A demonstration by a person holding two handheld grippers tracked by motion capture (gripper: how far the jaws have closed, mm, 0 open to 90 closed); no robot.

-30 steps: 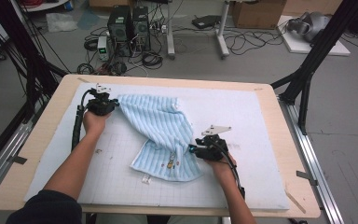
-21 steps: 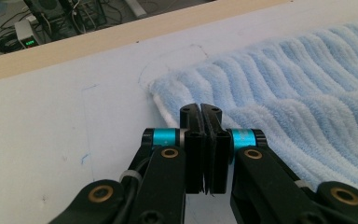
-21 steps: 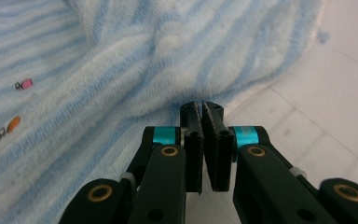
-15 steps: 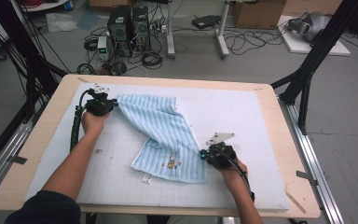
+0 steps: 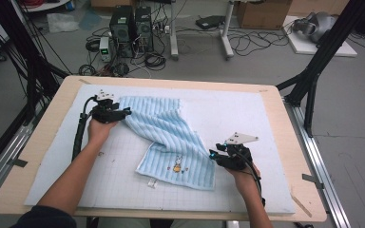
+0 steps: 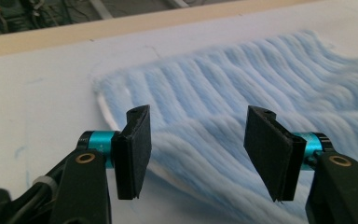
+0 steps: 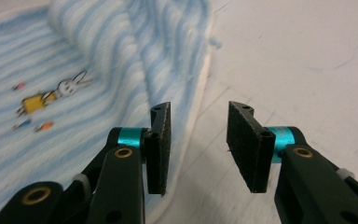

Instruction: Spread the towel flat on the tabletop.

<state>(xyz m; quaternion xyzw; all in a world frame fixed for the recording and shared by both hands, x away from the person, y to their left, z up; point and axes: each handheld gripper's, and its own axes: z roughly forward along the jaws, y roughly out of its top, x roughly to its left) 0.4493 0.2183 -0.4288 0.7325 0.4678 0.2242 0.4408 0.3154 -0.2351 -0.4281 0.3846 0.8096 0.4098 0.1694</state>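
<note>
Towel: a light-blue striped terry towel (image 5: 164, 137) with a small cartoon rabbit print (image 5: 176, 165) lies partly folded near the middle of the worktop, running from the far left corner down to the near centre.
Towel edges: the far left corner lies flat by the left gripper; the near edge with a white tag (image 5: 152, 183) faces the person; a fold ridge crosses the middle.
Left gripper: the black left gripper (image 5: 123, 112) sits at the towel's far left corner; in the left gripper view its fingers (image 6: 133, 151) have just been opening and stand released, the towel (image 6: 242, 102) lying beneath and ahead, not pinched.
Right gripper: the black right gripper (image 5: 212, 155) is just beside the towel's near right edge; in the right gripper view its fingers (image 7: 158, 147) have just been opening and stand apart, the towel's cream hem (image 7: 198, 100) running under the gap, nothing gripped.
Worktop: a white gridded mat (image 5: 247, 118) on a pale wooden board (image 5: 285, 142).
Open room: bare mat stretches to the right of the towel and along the near left.
Beyond: computer boxes (image 5: 130, 23) and cables on the floor.
</note>
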